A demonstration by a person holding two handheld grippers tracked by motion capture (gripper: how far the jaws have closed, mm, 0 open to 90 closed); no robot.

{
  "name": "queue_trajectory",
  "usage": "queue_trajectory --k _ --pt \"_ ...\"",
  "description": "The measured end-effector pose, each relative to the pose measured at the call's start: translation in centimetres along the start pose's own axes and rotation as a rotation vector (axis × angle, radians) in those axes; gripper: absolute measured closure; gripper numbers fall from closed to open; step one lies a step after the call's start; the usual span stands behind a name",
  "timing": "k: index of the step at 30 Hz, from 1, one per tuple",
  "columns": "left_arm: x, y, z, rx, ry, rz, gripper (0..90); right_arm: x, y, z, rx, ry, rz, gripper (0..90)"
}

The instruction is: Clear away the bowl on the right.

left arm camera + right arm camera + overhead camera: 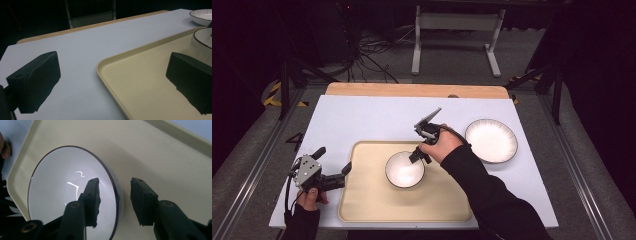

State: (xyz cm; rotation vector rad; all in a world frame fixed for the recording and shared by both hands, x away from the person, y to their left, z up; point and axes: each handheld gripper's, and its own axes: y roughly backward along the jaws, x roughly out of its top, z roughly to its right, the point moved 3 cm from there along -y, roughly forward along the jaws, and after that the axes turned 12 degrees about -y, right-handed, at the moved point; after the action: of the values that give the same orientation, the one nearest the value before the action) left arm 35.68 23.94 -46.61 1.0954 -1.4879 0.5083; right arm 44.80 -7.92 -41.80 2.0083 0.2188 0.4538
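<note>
1. The bowl (404,169) is sitting on the cream tray (367,200), toward its far half, with a white plate (491,140) lying on the bench to the tray's right.
2. The right gripper (113,192) is straddling the bowl's right rim, one jaw inside, one outside, spread and not pinching it; by appearance, the bowl is being released.
3. The left gripper (334,177) is waiting at the tray's left edge, jaws spread around nothing.
4. Next move likely calls for lifting the right gripper clear without nudging the rim.

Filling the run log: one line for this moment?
right gripper: jaws open astride bowl rim | bowl: on tray | left gripper: open, empty | plate: off tray
</note>
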Motion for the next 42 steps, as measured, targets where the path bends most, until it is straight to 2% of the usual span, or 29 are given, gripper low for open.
queue_trajectory --k 3,6,8,9,13,17,23,25,30,36,42 --pt "0.0 0.0 0.0 0.001 0.000 0.002 0.2 -0.1 0.4 -0.2 -0.004 0.021 0.039 49.7" --pt "0.0 0.0 0.0 0.001 0.001 0.003 0.2 -0.3 1.0 -0.6 0.000 0.088 0.119 40.5" --pt "0.0 0.0 0.0 0.002 0.004 0.003 0.2 -0.4 1.4 -0.9 0.011 0.113 0.170 36.7" --pt "0.0 0.0 0.0 0.002 0.003 0.002 0.2 -0.5 1.6 -1.0 0.017 0.146 0.201 34.5" --pt "0.0 0.0 0.0 0.002 0.001 0.000 0.2 -0.9 2.4 -1.1 0.015 0.199 0.277 31.5" --pt "0.0 0.0 0.0 0.002 0.002 0.000 0.2 -1.4 3.4 -1.1 0.030 0.226 0.344 32.0" --pt "0.0 0.0 0.0 0.000 0.003 -0.001 0.2 -2.3 4.8 -1.0 0.052 0.347 0.480 26.9" --pt "0.0 0.0 -0.1 0.001 0.003 -0.002 0.1 -2.6 5.3 -0.9 0.056 0.373 0.524 25.2" --pt "0.0 0.0 -0.1 0.001 0.004 -0.002 0.2 -3.2 6.2 -0.5 0.076 0.418 0.627 23.9" --pt "0.0 0.0 -0.1 0.002 0.007 -0.002 0.1 -4.0 6.7 -0.2 0.102 0.463 0.691 23.4" --pt "0.0 0.0 -0.1 0.002 0.006 -0.003 0.2 -4.7 6.9 0.6 0.103 0.478 0.749 23.0"
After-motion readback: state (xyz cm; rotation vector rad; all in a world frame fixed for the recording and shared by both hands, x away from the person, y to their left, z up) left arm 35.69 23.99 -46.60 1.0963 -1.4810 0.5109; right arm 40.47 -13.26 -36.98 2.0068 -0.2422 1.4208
